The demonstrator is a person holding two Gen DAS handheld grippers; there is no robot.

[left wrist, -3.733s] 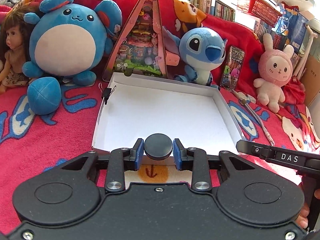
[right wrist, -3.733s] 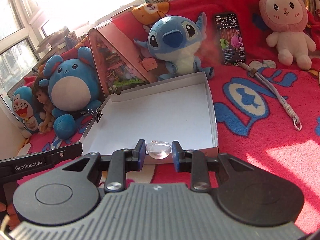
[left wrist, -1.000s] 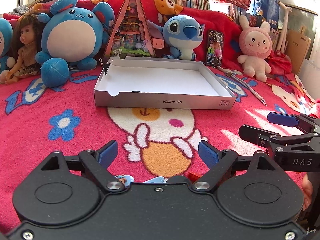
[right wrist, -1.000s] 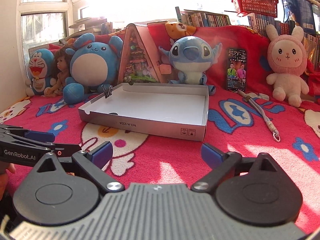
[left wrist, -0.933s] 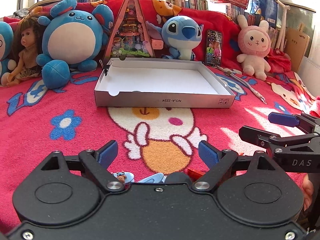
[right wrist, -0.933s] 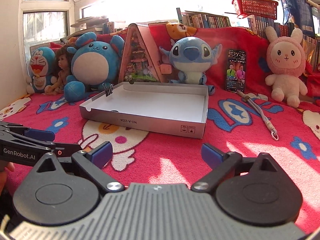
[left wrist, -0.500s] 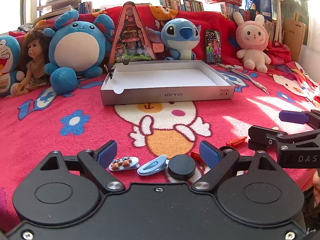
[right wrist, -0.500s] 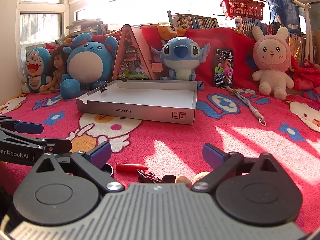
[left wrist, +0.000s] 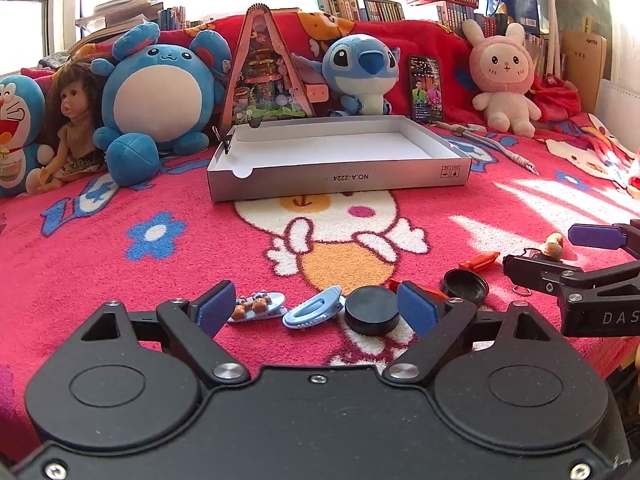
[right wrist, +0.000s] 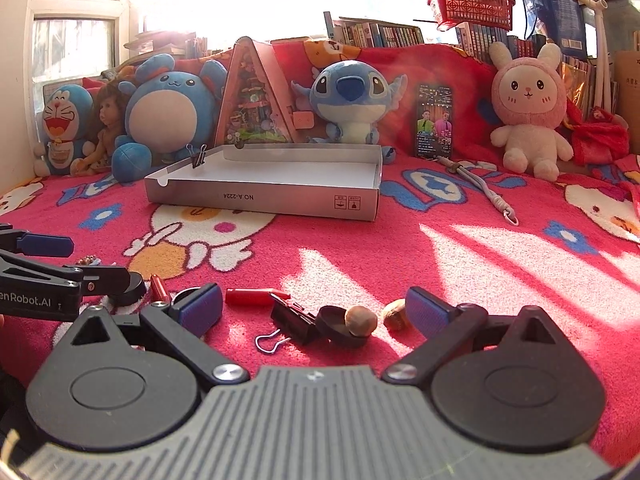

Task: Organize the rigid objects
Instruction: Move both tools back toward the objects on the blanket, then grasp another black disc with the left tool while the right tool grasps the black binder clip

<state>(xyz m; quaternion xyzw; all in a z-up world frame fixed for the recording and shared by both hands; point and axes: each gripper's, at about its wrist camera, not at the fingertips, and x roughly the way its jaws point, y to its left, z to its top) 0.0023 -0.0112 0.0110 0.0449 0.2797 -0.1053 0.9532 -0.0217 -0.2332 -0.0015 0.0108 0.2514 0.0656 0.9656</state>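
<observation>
Left hand-held gripper (left wrist: pixel 316 310) spread, empty; black disc (left wrist: pixel 372 309) on blanket just ahead, nearer its right pad. Right hand-held gripper (right wrist: pixel 314 312) spread, empty. White box (left wrist: pixel 340 178) well beyond.

Both cameras sit low over the red blanket (left wrist: pixel 100 280), looking forward at the white box (left wrist: pixel 336 148) and the toys behind it. The right camera looks from farther right.

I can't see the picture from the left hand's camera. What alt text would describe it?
The left gripper hangs open over a red blanket with a black disc, a blue clip and a bear-decorated clip between its fingers. Beyond stands a shallow white box before plush toys.
</observation>
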